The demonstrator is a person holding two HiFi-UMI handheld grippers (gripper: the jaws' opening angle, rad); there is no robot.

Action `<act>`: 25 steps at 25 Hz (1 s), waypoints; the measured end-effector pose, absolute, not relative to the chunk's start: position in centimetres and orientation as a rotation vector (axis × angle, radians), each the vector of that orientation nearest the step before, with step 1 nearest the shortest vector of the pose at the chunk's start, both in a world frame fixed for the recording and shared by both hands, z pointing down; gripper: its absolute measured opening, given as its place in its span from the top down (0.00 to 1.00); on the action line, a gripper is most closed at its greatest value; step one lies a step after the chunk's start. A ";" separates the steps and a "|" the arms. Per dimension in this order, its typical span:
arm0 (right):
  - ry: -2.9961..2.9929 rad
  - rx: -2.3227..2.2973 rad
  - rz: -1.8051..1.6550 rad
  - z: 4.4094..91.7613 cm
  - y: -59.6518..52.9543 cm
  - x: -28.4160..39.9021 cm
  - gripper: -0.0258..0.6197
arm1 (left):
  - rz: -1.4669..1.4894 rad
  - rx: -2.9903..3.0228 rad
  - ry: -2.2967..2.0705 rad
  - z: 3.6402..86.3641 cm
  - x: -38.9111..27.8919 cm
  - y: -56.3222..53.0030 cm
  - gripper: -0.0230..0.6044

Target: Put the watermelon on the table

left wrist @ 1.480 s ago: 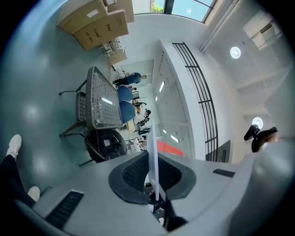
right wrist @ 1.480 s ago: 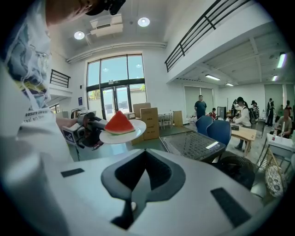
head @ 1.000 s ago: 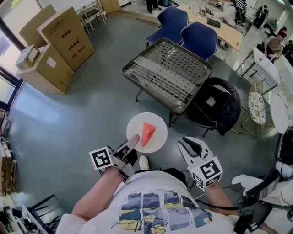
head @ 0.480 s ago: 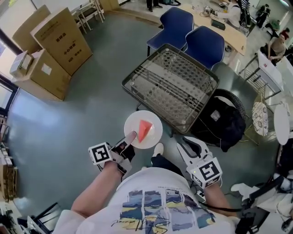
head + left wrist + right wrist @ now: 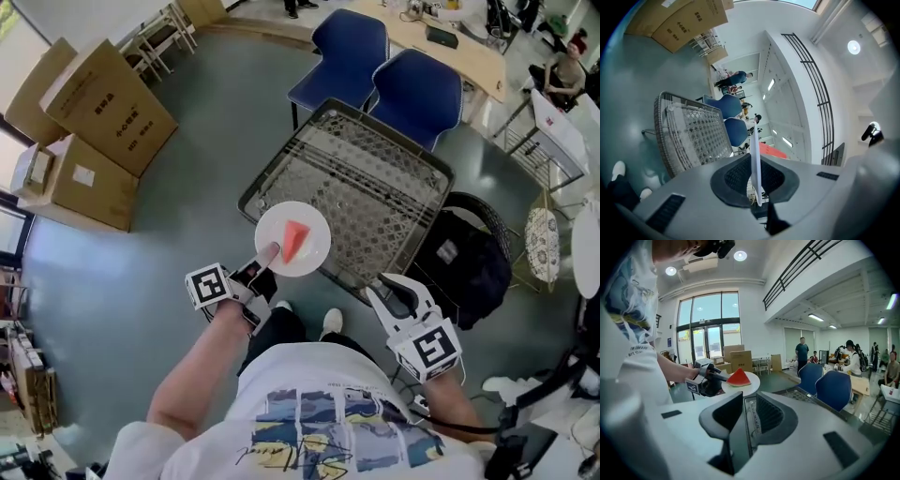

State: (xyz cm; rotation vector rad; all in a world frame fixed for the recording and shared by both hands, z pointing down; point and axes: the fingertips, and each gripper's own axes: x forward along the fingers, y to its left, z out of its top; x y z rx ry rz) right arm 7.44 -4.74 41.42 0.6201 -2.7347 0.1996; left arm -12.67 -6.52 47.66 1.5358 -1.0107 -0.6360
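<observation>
A red wedge of watermelon lies on a round white plate. My left gripper is shut on the plate's near rim and holds it level over the near left corner of the wire-mesh table. In the left gripper view the plate shows edge-on between the pads, with the watermelon behind it and the table at the left. The right gripper view shows the watermelon and the left gripper. My right gripper is off to the right, its jaws together and empty.
Two blue chairs stand behind the table. A black backpack sits on a seat to its right. Cardboard boxes are stacked at the far left. People sit and stand at desks farther back. My shoes are near the table's front edge.
I have walked forward toward the mesh table. The plate with the watermelon, earlier over the floor in front of it, now hangs over the table's near corner. Both grippers travelled along.
</observation>
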 end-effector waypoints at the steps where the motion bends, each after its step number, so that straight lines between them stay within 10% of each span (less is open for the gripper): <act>1: -2.722 0.637 0.213 41.9 -5.6 7.2 0.84 | -0.624 1.542 -1.013 48.3 -13.5 -8.1 0.92; 25: -2.274 1.232 0.521 44.7 -23.2 -2.1 0.84 | -0.171 1.535 -0.858 71.8 -23.4 -45.7 0.92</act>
